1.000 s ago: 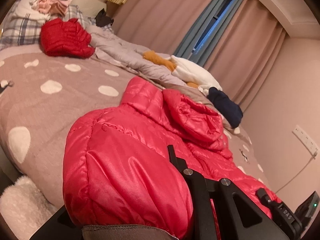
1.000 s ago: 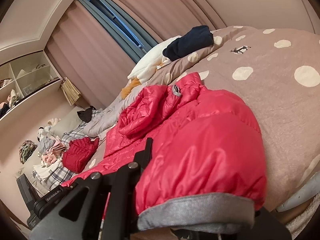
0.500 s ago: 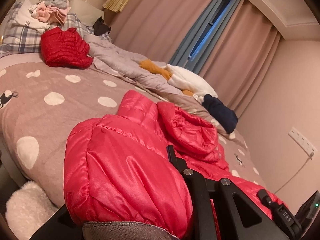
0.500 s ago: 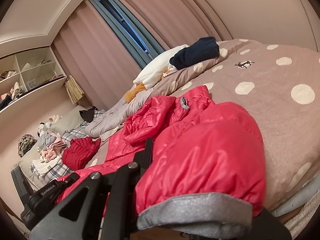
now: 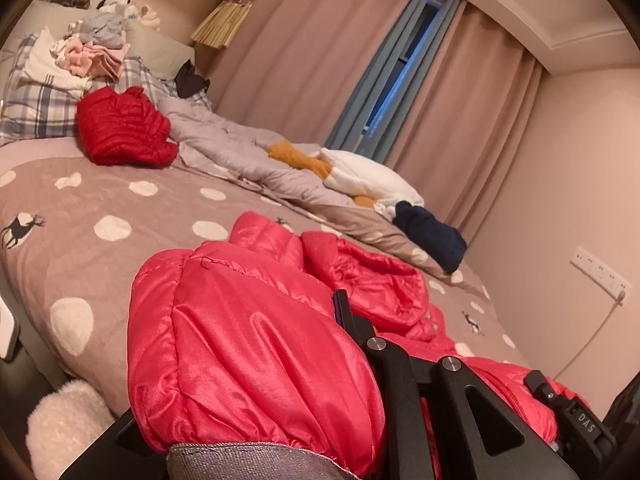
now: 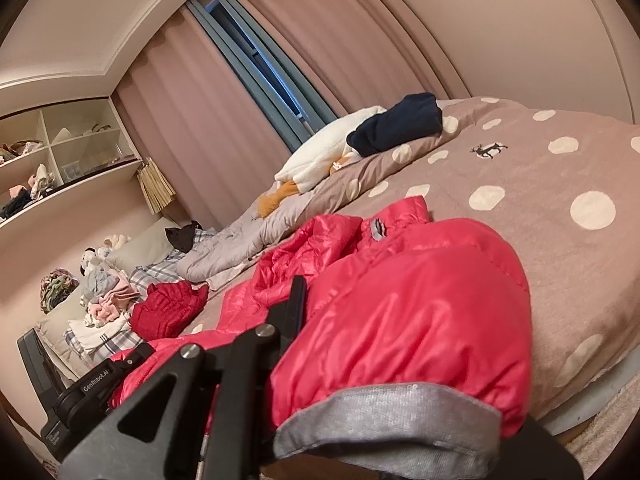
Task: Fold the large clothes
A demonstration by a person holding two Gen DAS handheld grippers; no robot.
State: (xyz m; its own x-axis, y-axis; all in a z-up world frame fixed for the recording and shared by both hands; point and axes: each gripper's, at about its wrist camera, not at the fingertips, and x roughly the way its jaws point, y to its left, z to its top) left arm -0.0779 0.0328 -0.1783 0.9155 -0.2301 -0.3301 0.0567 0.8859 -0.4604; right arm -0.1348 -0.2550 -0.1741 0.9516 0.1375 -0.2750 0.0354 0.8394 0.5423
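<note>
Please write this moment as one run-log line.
stage: fold start | left claw: shut on bright red puffer jacket hem | right claw: jaws opening, hem between | surface: dotted taupe bedspread

We cannot see the left gripper's (image 5: 320, 392) fingertips: the pink jacket's (image 5: 256, 352) sleeve bulges over them, its grey cuff (image 5: 256, 462) cut off by the bottom edge. The right gripper's (image 6: 340, 356) fingertips hide likewise. The shelf (image 6: 60, 148) contents are too small to tell.
</note>
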